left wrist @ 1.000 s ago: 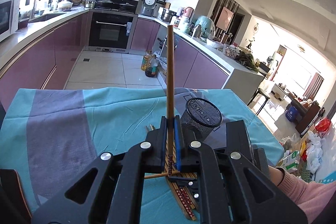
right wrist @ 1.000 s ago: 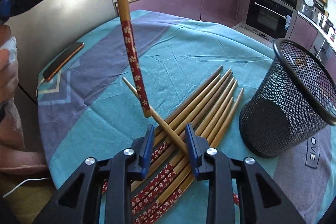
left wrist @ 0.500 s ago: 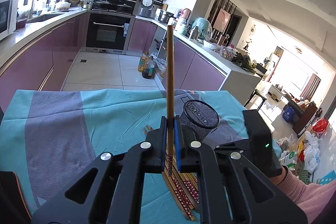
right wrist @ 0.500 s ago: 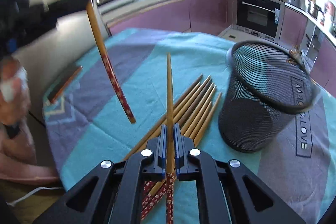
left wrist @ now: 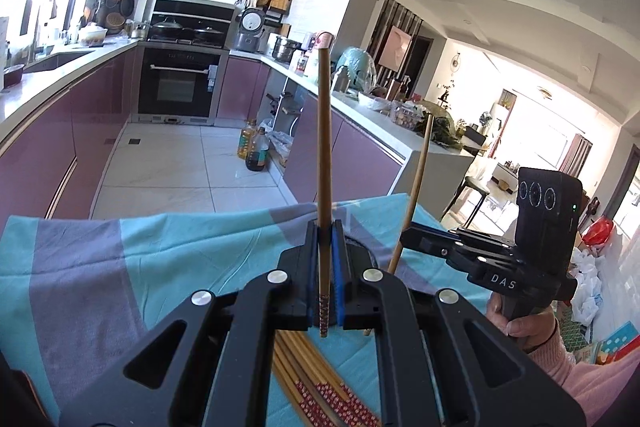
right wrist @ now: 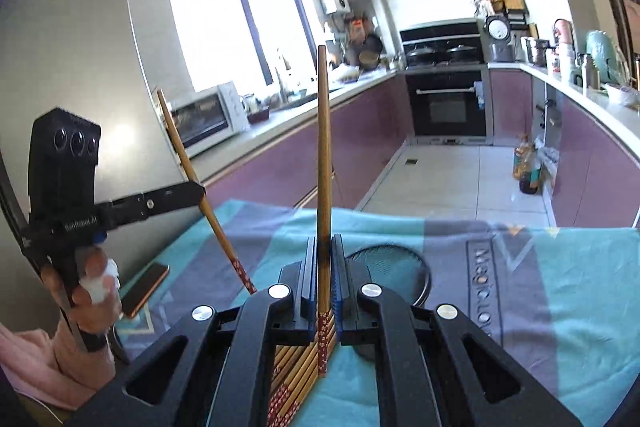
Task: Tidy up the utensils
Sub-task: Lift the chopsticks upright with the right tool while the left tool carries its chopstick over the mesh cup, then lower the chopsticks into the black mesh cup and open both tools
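Note:
My left gripper (left wrist: 325, 239) is shut on a wooden chopstick (left wrist: 324, 155) with a red patterned end, held upright above the table. My right gripper (right wrist: 324, 255) is shut on another chopstick (right wrist: 323, 167), also upright. Each gripper shows in the other's view: the right one (left wrist: 412, 227) with its chopstick (left wrist: 416, 183), the left one (right wrist: 198, 191) with its chopstick (right wrist: 188, 163). Several more chopsticks (left wrist: 316, 387) lie on the teal cloth (left wrist: 160, 259) below, also in the right wrist view (right wrist: 296, 375). The black mesh holder (right wrist: 400, 263) sits just beyond my right fingers, mostly hidden.
A phone (right wrist: 144, 289) lies on the cloth at the left edge. The cloth bears a printed label (right wrist: 482, 287) at right. Beyond the table are purple kitchen cabinets (left wrist: 60, 131), an oven (left wrist: 180, 87) and oil bottles (left wrist: 252, 149) on the floor.
Both grippers have lifted and tilted up with their chopsticks; the views now look across the kitchen. A second ago my right gripper was open over a loose chopstick, which it has since closed on.

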A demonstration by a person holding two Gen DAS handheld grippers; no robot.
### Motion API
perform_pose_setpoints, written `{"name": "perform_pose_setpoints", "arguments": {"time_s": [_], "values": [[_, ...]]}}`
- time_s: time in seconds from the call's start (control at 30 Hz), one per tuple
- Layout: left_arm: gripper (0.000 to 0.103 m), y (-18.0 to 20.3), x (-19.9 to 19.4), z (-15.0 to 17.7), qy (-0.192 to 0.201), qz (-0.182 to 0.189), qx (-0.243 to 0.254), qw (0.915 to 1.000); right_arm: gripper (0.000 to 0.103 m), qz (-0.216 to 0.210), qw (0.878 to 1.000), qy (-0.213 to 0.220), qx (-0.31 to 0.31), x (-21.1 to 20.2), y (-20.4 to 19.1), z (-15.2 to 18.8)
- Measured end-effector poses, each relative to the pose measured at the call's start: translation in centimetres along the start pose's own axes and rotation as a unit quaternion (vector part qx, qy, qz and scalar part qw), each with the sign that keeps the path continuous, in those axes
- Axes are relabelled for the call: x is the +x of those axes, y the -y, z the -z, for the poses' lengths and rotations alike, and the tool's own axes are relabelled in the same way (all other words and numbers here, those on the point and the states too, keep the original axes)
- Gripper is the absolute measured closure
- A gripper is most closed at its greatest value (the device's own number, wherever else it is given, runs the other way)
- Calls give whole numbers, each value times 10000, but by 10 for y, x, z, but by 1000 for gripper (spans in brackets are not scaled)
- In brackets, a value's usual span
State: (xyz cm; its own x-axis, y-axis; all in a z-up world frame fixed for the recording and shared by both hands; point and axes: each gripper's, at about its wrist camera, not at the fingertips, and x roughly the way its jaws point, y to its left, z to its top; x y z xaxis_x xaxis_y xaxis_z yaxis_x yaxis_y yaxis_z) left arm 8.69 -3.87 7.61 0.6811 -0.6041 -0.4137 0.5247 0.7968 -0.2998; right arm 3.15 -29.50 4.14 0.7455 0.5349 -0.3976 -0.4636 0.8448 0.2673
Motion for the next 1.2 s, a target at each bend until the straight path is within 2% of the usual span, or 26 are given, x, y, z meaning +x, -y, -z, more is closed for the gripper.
{"name": "perform_pose_setpoints", "arguments": {"time_s": [0.2, 0.33, 0.43, 0.7, 0.83, 1.0, 1.2], "values": [[96, 17, 15, -30, 273, -12, 210, 9994, 98, 159, 9990, 418, -32, -10, 9, -24], [96, 27, 37, -43, 306, -102, 320, 9990, 98, 307, 9985, 463, -32, 0, 16, -27], [96, 32, 59, -39, 131, -132, 368, 9992, 98, 380, 9989, 273, -36, 14, 20, -24], [96, 30, 119, -2, -703, -118, 454, 9964, 98, 481, 9966, -660, -56, 60, 30, 4], [95, 22, 139, 6, -948, -104, 427, 9945, 97, 502, 9932, -1055, 5, 78, 35, 14], [95, 14, 155, 6, -1034, -130, 361, 9939, 97, 560, 9918, -1141, 102, 86, 39, 16], [86, 7, 151, 8, -938, -208, 288, 9950, 95, 563, 9930, -1017, 223, 85, 37, 13]]}}
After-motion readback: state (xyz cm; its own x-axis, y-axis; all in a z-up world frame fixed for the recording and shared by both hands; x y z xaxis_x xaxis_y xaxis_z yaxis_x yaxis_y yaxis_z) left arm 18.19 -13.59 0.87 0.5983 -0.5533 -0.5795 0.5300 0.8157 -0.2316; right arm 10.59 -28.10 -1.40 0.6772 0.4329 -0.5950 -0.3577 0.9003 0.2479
